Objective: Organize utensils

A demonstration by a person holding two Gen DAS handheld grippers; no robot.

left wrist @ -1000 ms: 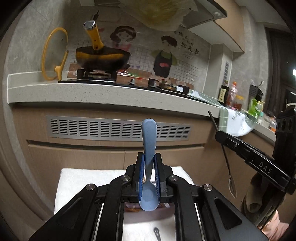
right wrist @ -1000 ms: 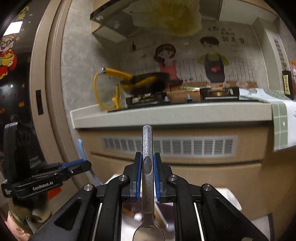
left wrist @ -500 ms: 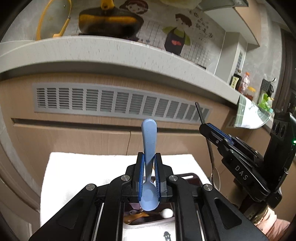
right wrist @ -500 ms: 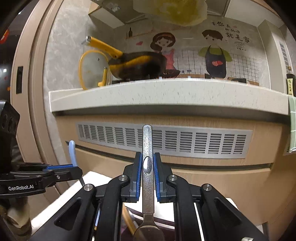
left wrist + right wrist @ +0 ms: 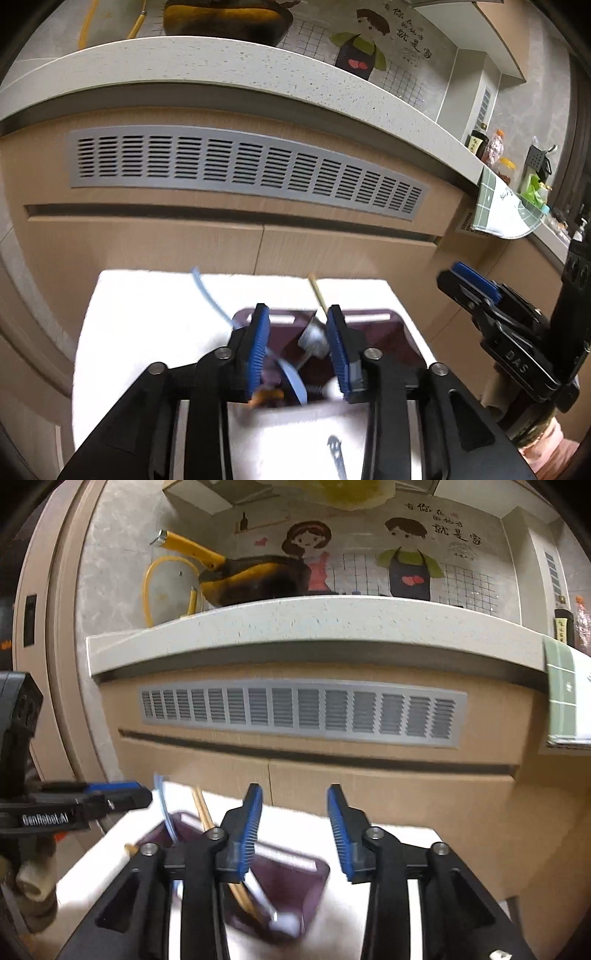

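My left gripper (image 5: 299, 343) is open and empty, just above a dark purple bin (image 5: 391, 332) on a white cloth (image 5: 147, 314). The blue plastic spoon (image 5: 291, 380) lies inside the bin with its handle sticking out up and left. A metal spoon (image 5: 312, 338) and a wooden utensil (image 5: 317, 295) also stand in the bin. My right gripper (image 5: 294, 830) is open and empty over the same bin (image 5: 295, 882). The wooden utensil (image 5: 207, 819) and blue handle (image 5: 164, 808) lean out of it in the right wrist view.
A wooden cabinet front with a grey vent grille (image 5: 240, 166) stands behind the cloth, under a speckled counter edge (image 5: 295, 627). A yellow-handled pan (image 5: 251, 579) sits on the counter. The right gripper shows in the left wrist view (image 5: 465, 288).
Both grippers have opened and dropped their spoons into the purple bin: the blue spoon from the left, the metal spoon from the right. Both have moved lower, toward the bin.
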